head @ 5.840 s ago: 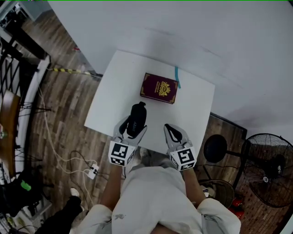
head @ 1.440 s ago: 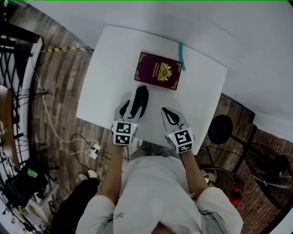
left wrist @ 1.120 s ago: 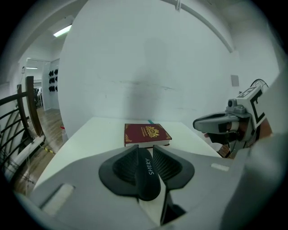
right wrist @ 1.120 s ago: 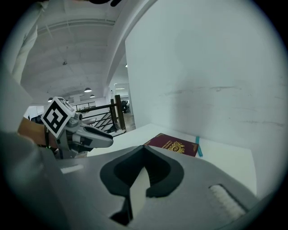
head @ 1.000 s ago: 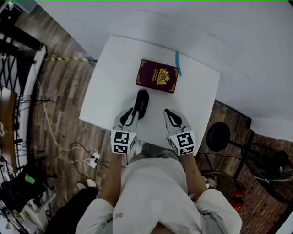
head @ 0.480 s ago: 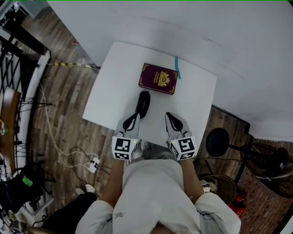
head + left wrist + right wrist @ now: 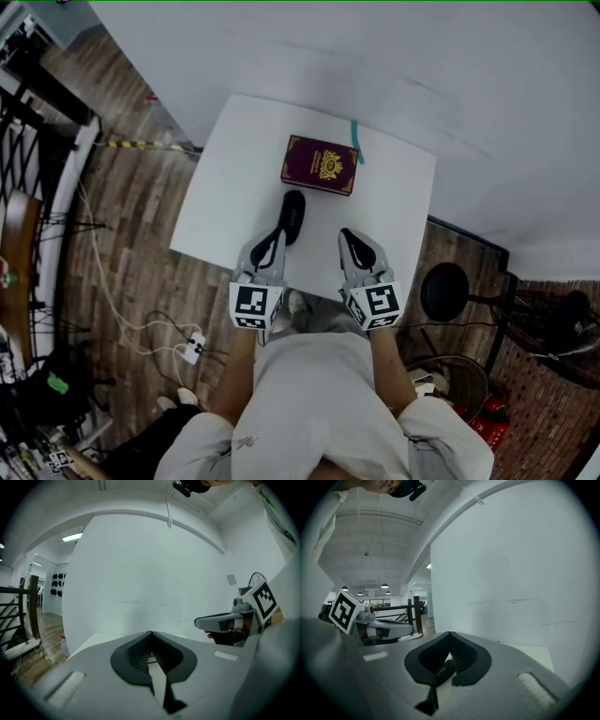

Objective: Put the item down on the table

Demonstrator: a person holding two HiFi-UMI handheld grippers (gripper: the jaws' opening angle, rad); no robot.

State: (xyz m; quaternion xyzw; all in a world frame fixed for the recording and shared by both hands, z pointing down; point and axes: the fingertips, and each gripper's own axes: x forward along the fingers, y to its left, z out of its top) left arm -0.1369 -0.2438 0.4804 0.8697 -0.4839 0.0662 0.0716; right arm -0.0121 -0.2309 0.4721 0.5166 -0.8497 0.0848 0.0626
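Evidently done with the black item (image 7: 292,216): laid flat on the desk (image 7: 225,197), near the burgundy book (image 7: 320,165), just beside the left gripper (image 7: 276,236), closed on nothing. Same for the right gripper (image 7: 350,237), closed and empty. Left only to withdraw.

Head view looks steeply down at the surface (image 7: 225,187). Both gripper views look level toward one shared white wall (image 7: 140,573).
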